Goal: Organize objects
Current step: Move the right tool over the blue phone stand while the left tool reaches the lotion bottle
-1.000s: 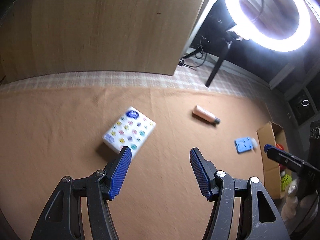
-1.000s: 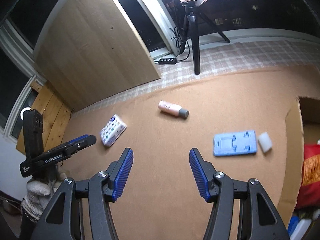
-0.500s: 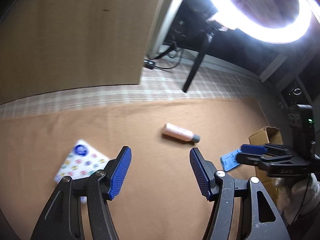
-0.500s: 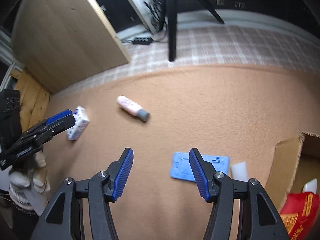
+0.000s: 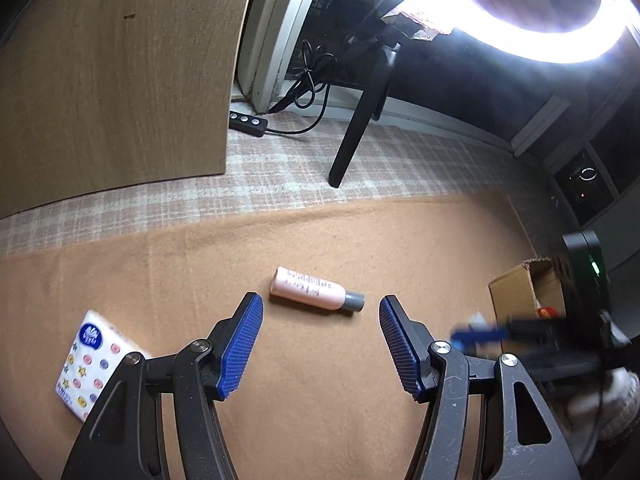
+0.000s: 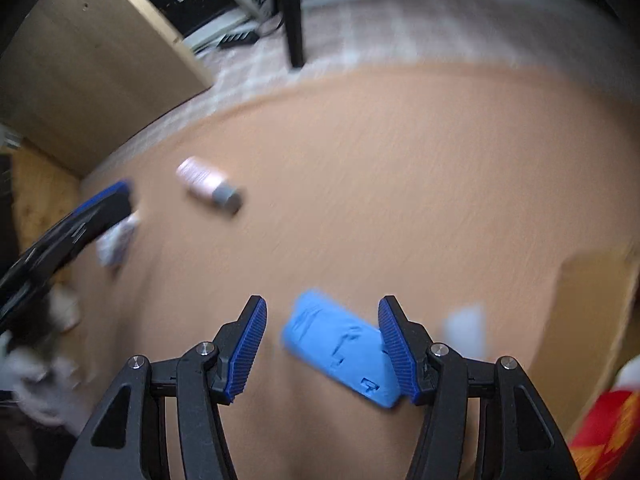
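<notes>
Pink bottle (image 5: pixel 316 290) mid-mat, cardboard box (image 5: pixel 516 292) at mat's right edge

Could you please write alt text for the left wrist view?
The open left tool hovers over a tan mat, with a pink bottle lying just beyond its fingertips. A patterned tissue pack lies at lower left.

We see a pink bottle (image 5: pixel 310 291) lying flat, mid-mat (image 5: pixel 320 400); tissue pack (image 5: pixel 94 362) left, blue slab (image 6: pixel 340 346) right.

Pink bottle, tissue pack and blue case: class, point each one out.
pink bottle (image 5: pixel 308 290), left wrist view, body.
tissue pack (image 5: pixel 90 364), left wrist view, printed top.
blue case (image 6: pixel 336 344), right wrist view, top face.
</notes>
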`<state>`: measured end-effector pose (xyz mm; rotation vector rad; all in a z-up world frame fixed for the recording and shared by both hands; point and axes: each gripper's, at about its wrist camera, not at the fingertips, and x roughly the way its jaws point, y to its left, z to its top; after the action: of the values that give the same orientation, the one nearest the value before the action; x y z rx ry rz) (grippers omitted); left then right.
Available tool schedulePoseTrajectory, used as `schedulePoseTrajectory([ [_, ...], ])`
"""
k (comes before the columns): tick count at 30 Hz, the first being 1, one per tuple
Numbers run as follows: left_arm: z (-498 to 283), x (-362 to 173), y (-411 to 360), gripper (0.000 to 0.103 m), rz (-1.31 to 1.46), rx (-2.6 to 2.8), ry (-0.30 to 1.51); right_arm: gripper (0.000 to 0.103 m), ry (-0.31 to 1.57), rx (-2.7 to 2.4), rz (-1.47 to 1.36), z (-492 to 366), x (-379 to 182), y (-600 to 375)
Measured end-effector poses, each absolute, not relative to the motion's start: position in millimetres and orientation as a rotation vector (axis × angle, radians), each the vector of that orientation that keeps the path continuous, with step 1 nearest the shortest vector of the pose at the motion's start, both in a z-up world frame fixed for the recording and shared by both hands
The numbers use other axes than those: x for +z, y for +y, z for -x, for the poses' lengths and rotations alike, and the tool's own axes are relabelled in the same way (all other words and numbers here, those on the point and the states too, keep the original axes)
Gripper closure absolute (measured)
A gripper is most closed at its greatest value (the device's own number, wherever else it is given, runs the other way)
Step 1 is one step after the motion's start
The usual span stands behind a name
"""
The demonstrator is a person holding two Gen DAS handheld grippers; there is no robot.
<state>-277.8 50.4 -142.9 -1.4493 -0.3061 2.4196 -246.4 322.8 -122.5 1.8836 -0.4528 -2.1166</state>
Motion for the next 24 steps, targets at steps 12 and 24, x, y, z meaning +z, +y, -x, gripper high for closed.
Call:
schedulePoseTrajectory([
  [12,314,-162,88,0.039,1.462,2.414,-0.253,0.049,-0.399,-2.233,-1.780,197,-89,331],
  [24,338,-195,97,0.062,1.607,2.338,-0.119,0.049,-0.436,-2.259,-1.747,183,-79,339],
])
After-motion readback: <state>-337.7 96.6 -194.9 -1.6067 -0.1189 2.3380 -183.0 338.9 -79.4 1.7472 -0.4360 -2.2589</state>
